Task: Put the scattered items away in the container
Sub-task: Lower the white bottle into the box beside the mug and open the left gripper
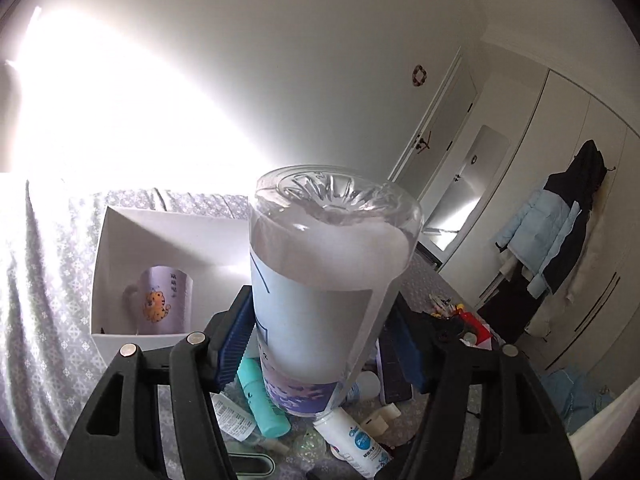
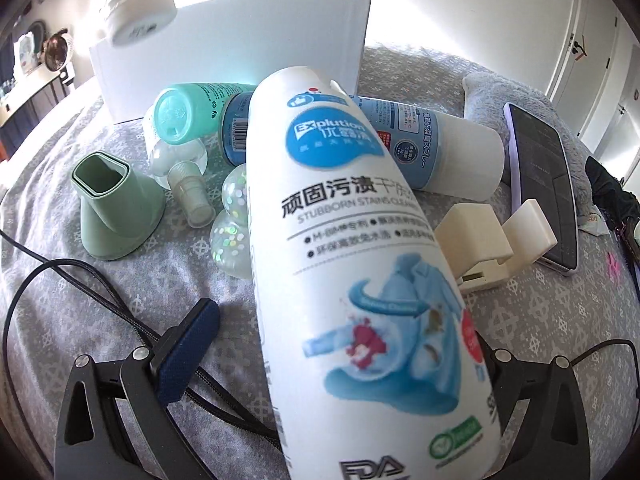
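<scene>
White box set open on the patterned bed cover; a printed mug is seen inside, lying against the near wall. The box is counted as the container. One item stowed so far, as far as can be seen; the rest of its interior is hidden.

A clear bottle is clamped between the blue pads of the left tongs, raised above the clutter, base toward the camera, just beside the box's right edge. Judged to be on its way in.

A white stain-cleaner can fills the view between the fingers of the right tongs. The left pad stands clear of it and the right pad is hidden behind it, so whether it is gripped cannot be told.

Left on the bed, near the box's outer wall: a teal bottle, a blue-labelled spray can, a small clear pump bottle, glittered clear balls, a green nozzle piece, a cream plastic clip, a phone. A black cable is trailed across the cover.

A white lidded jar is seen blurred above the box, its support unclear.

Task judged early: most items still out.
</scene>
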The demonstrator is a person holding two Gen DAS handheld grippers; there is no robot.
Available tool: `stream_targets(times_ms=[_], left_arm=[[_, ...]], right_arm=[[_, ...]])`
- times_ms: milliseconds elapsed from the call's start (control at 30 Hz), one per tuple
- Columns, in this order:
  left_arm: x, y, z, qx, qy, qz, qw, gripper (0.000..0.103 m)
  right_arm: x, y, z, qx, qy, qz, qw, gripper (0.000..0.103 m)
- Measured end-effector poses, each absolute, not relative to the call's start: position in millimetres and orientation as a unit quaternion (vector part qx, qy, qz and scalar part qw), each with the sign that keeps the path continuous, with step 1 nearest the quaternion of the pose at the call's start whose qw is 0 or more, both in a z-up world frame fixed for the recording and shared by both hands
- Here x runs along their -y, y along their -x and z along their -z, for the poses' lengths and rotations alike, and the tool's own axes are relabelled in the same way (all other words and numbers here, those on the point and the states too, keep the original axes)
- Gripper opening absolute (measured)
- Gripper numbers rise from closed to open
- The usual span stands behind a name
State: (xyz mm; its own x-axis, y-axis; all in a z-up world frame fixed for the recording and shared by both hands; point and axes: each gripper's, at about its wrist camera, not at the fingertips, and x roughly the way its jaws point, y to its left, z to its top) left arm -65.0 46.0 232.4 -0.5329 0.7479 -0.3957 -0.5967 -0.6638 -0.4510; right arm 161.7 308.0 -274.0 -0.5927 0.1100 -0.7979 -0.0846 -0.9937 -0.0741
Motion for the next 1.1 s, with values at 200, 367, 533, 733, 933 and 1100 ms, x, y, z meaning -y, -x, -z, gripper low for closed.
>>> stream_targets(times_ms=[200,367,533,733,933,1100], left_arm=[[-42,117,-249,0.118,0.24,-0.915,0.3,0.063],[-50,157,-226,0.07,0.248,-0.944,0.204,0.063],[-65,163,-179,-0.001,0.287,-0.942,0.175,0.061],[-79,155,-163,-0.028,0.32,-0.924,0.206,0.07],[-82,142,-171,-0.003,0.303,-0.912,0.275,0.097],[-53,140,-177,0.069,0.281,-0.923,0.254,0.101]], right_arm=[[-306,-163,274,0.014,0.448,-0.892,0.055,0.103],[-307,-163,274,0.014,0.448,-0.892,0.055,0.103],[-306,-163,274,0.014,0.448,-0.892,0.055,0.103],[-307,-164,274,0.014,0.448,-0.892,0.055,0.103],[-306,-164,274,0.014,0.447,-0.893,0.055,0.103],[-306,-164,274,0.014,0.447,-0.893,0.055,0.103]])
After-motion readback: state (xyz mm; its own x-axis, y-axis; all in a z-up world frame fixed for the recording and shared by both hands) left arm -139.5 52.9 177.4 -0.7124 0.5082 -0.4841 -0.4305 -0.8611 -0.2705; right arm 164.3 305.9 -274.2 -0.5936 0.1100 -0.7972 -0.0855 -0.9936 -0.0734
